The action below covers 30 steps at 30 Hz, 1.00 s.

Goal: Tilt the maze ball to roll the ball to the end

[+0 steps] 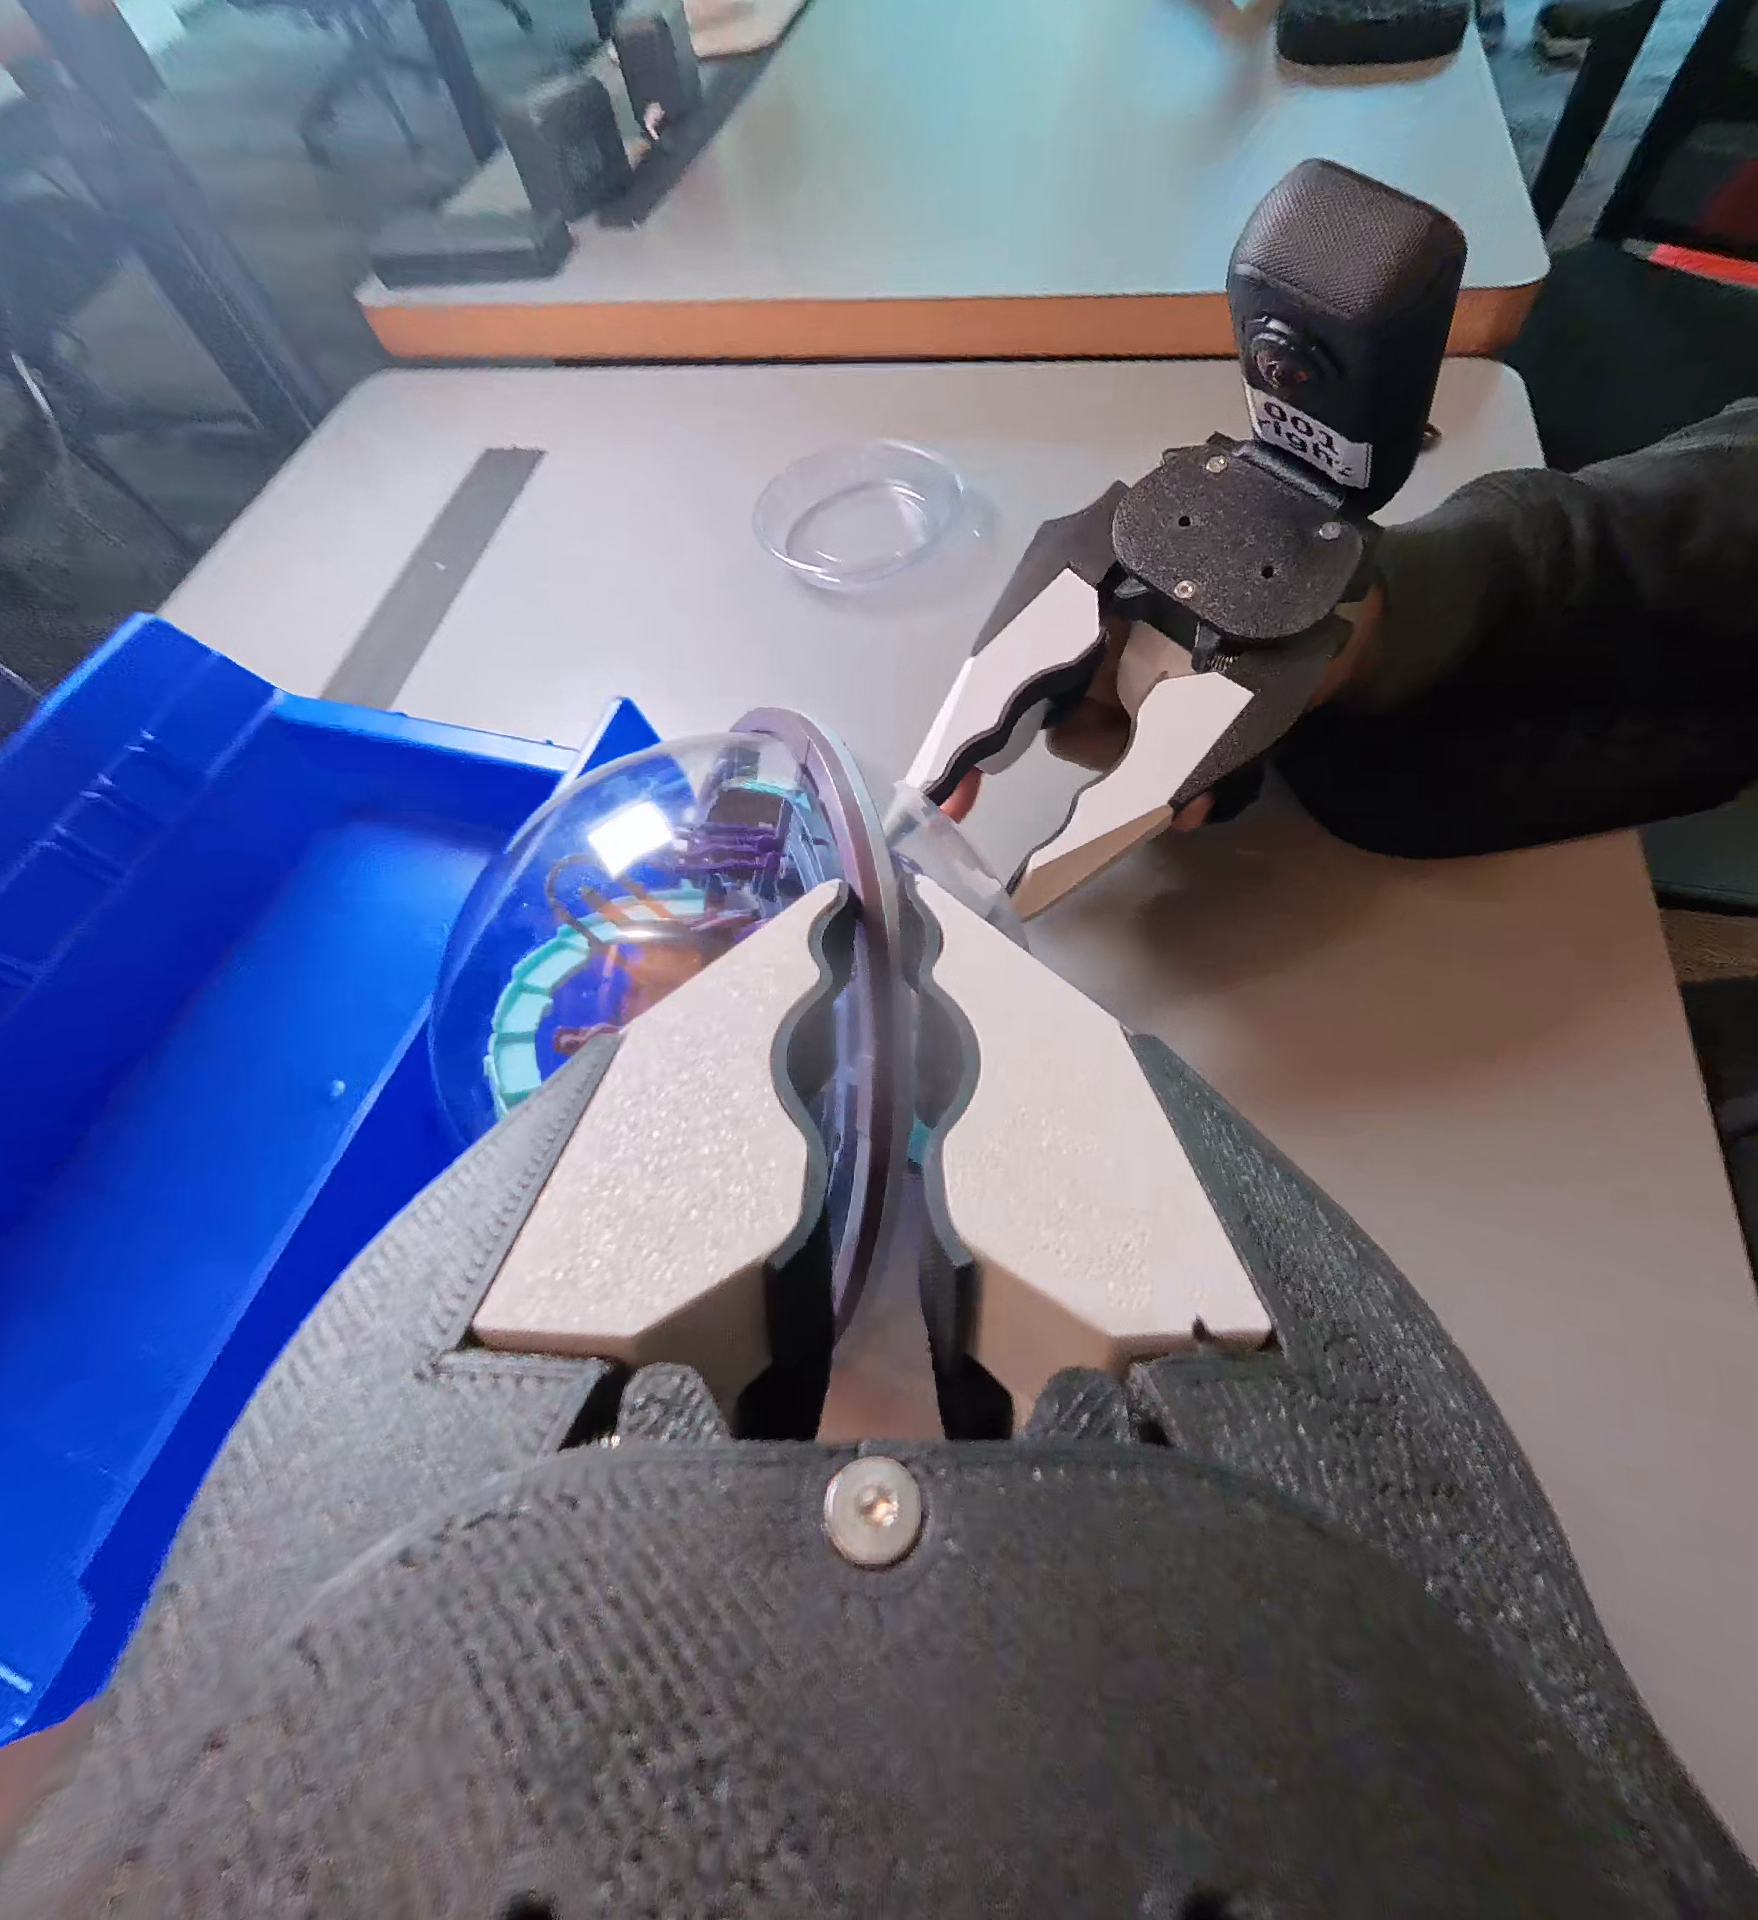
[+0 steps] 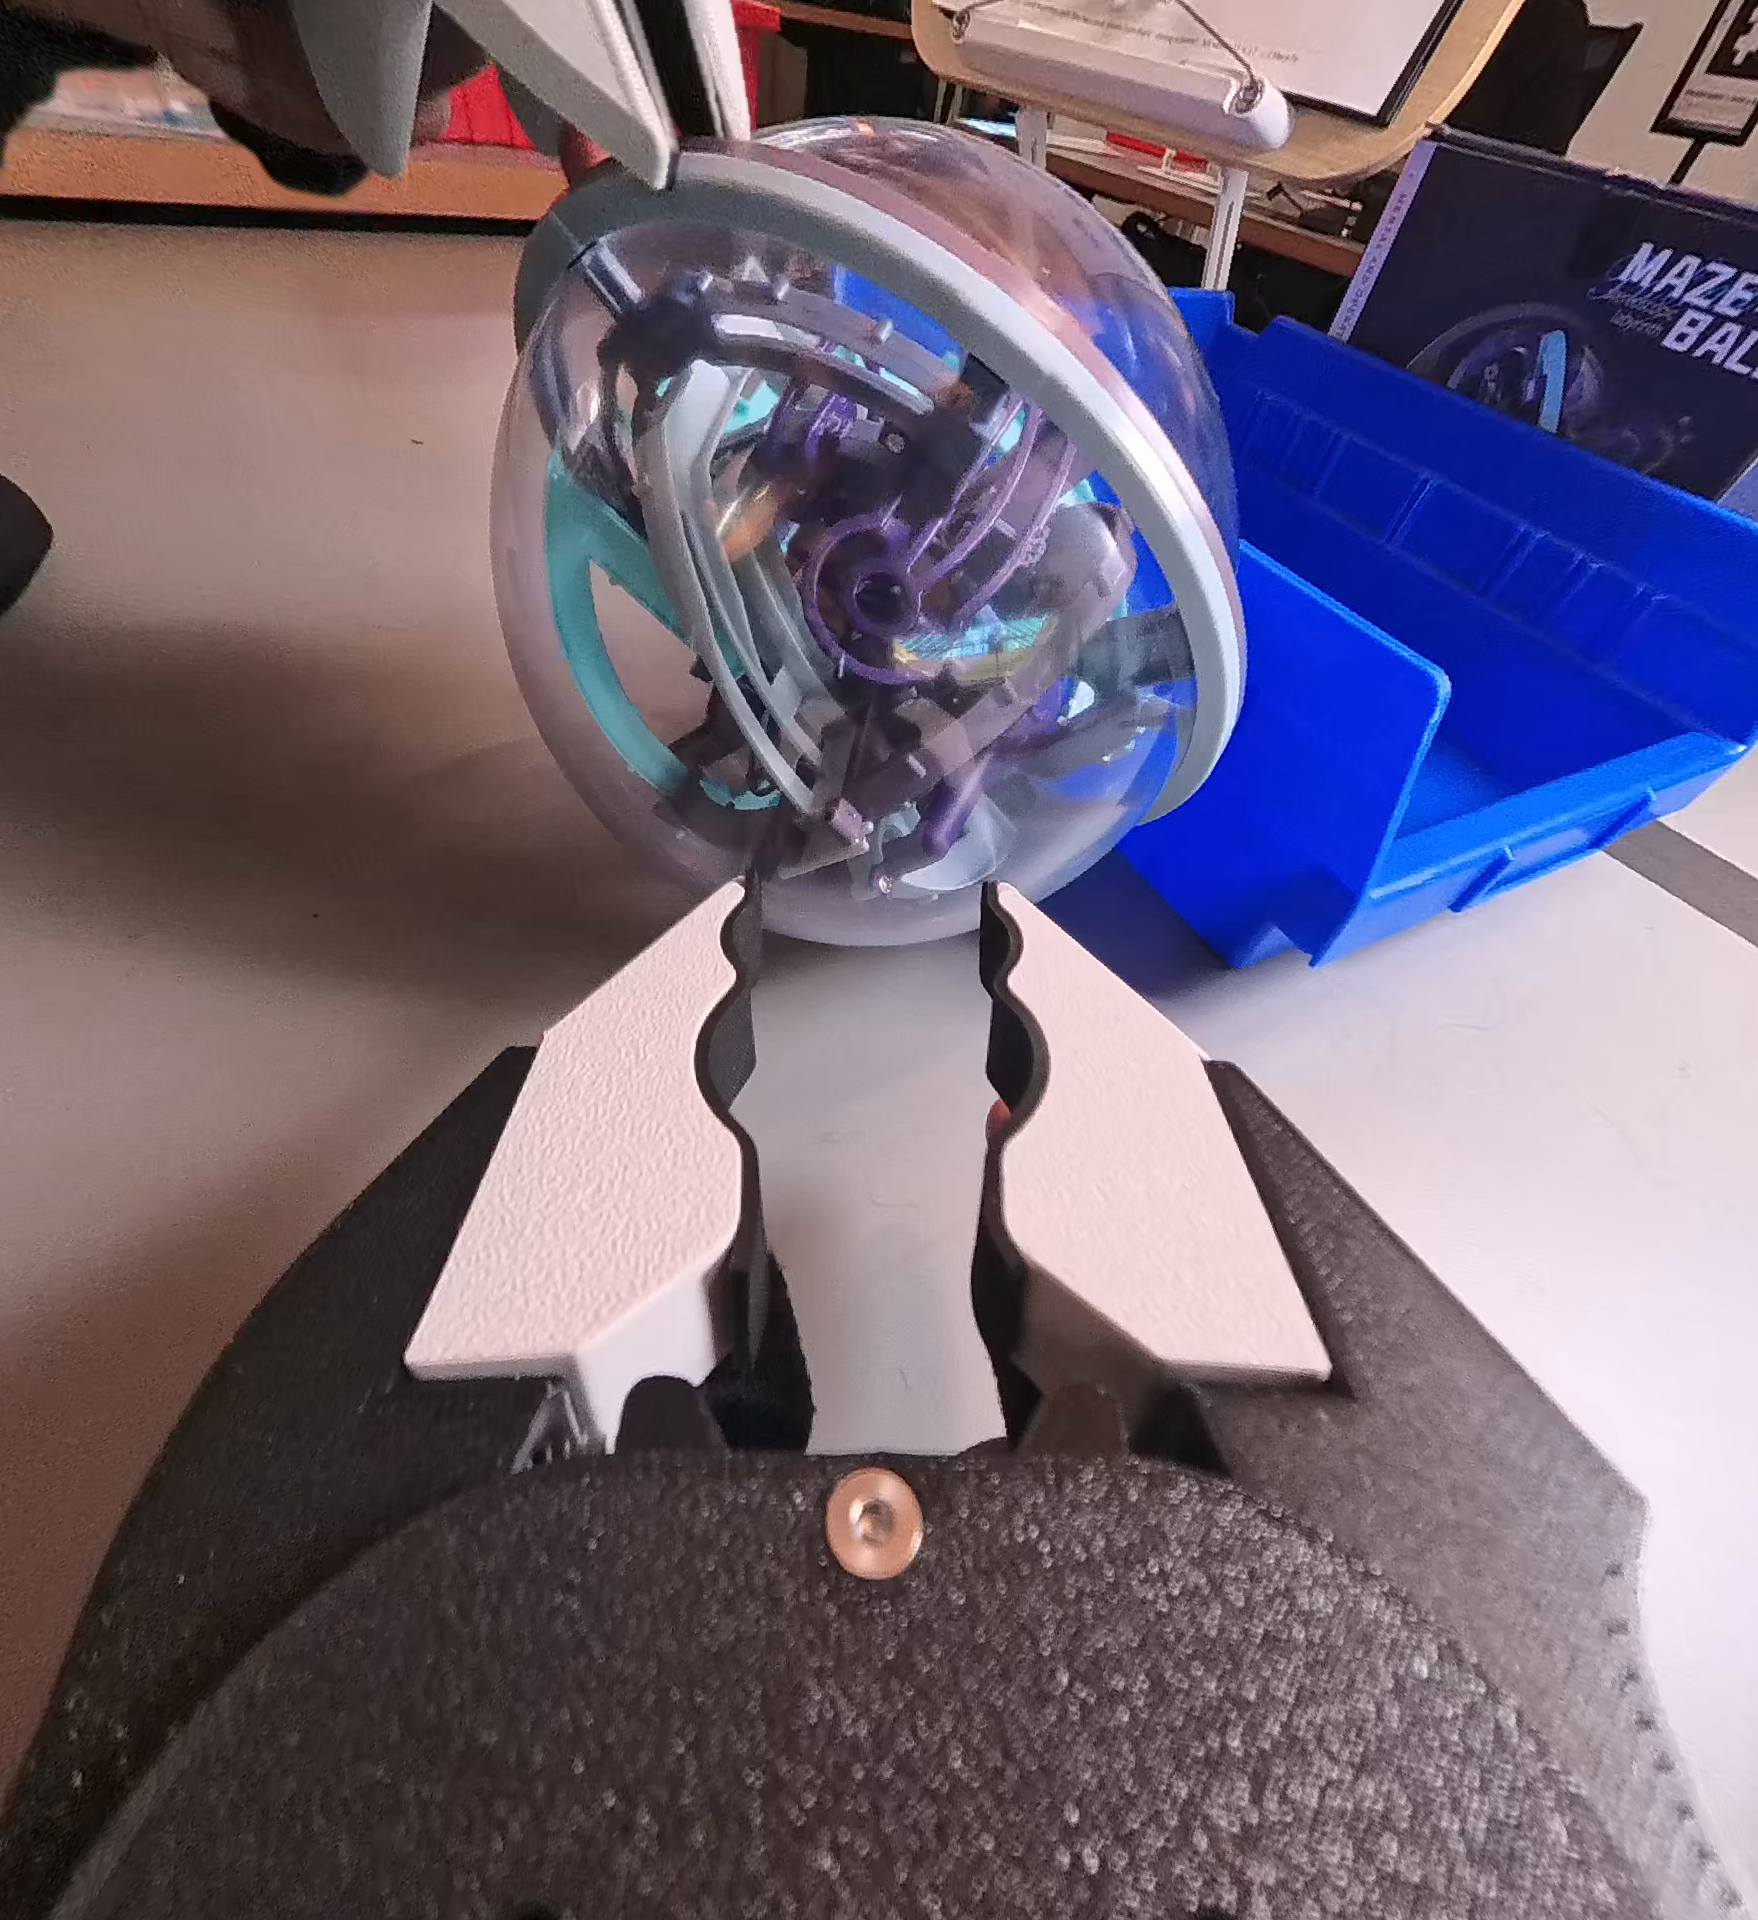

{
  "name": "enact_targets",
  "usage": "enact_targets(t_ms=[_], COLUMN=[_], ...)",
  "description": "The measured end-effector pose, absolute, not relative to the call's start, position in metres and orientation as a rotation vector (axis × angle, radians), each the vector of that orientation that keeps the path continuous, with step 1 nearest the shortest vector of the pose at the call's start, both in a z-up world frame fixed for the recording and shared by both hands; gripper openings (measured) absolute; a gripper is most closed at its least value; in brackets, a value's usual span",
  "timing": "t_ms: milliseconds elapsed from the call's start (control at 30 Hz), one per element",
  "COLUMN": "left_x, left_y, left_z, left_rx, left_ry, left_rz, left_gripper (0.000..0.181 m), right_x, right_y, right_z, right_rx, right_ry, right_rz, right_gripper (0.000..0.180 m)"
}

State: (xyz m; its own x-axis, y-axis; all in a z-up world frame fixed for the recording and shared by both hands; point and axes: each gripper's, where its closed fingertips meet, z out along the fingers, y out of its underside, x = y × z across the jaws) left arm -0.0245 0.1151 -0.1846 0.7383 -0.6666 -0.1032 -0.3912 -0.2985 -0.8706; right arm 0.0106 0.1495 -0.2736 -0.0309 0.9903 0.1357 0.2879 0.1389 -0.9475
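Working over a pale grey table (image 1: 1270,1091), beside a large blue bin (image 1: 179,1039) with a dark printed box (image 2: 1633,343) standing behind it. Holding the maze ball (image 2: 854,540) seemingly just off the tabletop, close to the bin's open corner, tilted with its grey rim ring running on a slant. Pinching that rim ring with the left gripper (image 1: 880,904), jaws pressed together on the ring's thin edge, with clear domes bulging out to either side of the fingers. Bringing the right gripper (image 2: 870,904) in from the opposite side, jaws spread, tips sitting right at the low curve of the clear shell. Not gripping anything there, and not possible to tell whether actually touching. Leaving a small clear dish (image 1: 870,514) unused farther back on the table, well apart from both claws.

Judging progress: seemingly underway, with lifting and tilting in hand. Looking through the shell at teal, purple and grey tracks packed tightly. Not managing to pick out the little rolling ball among them, so not possible to say how near the end of the track. Probably needing more tilting yet.
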Motion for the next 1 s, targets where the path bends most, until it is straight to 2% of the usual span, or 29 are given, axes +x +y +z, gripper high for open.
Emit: enact_targets(t_ms=[33,233,367,400,533,633,767,1000], left_x=[-0.023,-0.008,-0.007,-0.008,-0.036,-0.069,-0.067,-0.060], left_y=[0.116,0.123,0.127,0.126,0.118,0.114,0.105,0.116], left_z=[-0.185,-0.169,-0.166,-0.164,-0.167,-0.188,-0.206,-0.210], left_rx=[-1.954,-1.981,-1.938,-1.921,-1.885,-1.901,-1.911,-1.984], left_ry=[0.814,0.777,0.821,0.827,0.901,0.964,0.959,0.891], left_rz=[-0.358,-0.512,-0.459,-0.461,-0.334,-0.284,-0.527,-0.529], left_gripper=[0.006,0.000,0.000,0.005,0.054,0.105,0.118,0.117], right_x=[0.011,0.011,0.012,0.013,0.014,0.013,0.011,0.013], right_y=[0.150,0.156,0.158,0.158,0.159,0.158,0.157,0.159], right_z=[-0.274,-0.271,-0.270,-0.270,-0.270,-0.271,-0.272,-0.270], right_rx=[-1.307,-1.318,-1.323,-1.321,-1.320,-1.321,-1.322,-1.326], right_ry=[-1.492,-1.450,-1.441,-1.442,-1.443,-1.448,-1.458,-1.443], right_rz=[0.956,0.958,0.960,0.956,0.953,0.960,0.958,0.965], right_gripper=[0.040,0.037,0.037,0.037,0.037,0.037,0.037,0.035])
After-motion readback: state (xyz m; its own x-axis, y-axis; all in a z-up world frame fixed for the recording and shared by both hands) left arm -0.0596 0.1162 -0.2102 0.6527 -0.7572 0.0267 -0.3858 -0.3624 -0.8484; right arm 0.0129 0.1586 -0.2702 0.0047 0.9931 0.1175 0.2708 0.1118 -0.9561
